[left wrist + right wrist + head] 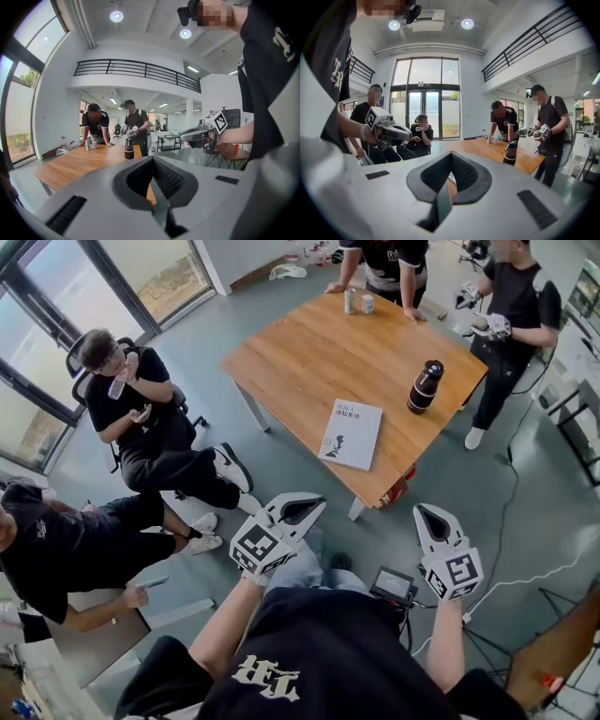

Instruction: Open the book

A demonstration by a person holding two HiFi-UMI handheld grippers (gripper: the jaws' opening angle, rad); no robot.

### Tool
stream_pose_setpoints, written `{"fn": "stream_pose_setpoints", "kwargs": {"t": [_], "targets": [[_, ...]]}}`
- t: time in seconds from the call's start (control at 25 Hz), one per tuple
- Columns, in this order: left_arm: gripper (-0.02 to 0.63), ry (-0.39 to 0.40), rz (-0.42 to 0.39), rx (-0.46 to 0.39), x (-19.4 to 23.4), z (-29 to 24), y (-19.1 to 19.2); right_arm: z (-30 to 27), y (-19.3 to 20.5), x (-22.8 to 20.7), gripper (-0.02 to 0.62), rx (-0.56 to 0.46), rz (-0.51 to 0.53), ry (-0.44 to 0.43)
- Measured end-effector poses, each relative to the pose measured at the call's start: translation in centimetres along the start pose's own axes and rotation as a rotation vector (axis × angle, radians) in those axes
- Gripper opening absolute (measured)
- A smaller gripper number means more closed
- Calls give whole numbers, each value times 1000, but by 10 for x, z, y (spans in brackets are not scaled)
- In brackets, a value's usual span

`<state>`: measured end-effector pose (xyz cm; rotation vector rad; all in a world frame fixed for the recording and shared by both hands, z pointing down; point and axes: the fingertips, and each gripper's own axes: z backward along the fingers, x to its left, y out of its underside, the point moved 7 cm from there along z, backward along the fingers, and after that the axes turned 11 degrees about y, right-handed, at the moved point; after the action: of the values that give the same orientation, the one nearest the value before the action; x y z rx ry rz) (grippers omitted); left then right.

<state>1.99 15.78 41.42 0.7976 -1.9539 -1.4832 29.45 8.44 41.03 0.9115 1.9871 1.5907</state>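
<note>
Book (351,434) lies closed near the front edge of the surface (309,352), a dark bottle (425,386) nearby, while the left tool (319,502) and right tool (420,510) hover short of it, both closed and empty.

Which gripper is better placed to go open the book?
Probably left. The left gripper angles toward the closed book and sits slightly nearer it; the right gripper is farther off. Both are shut, empty, short of the table.
</note>
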Motion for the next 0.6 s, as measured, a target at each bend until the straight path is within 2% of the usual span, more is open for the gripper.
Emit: {"fn": "stream_pose_setpoints", "kwargs": {"t": [0.28,0.6], "targets": [[6,54,-6,41,14,-17,17,12,4,-2,-12,36,7,65],[6,93,2,66,34,-39,33,14,11,-4,-12,94,15,102]]}}
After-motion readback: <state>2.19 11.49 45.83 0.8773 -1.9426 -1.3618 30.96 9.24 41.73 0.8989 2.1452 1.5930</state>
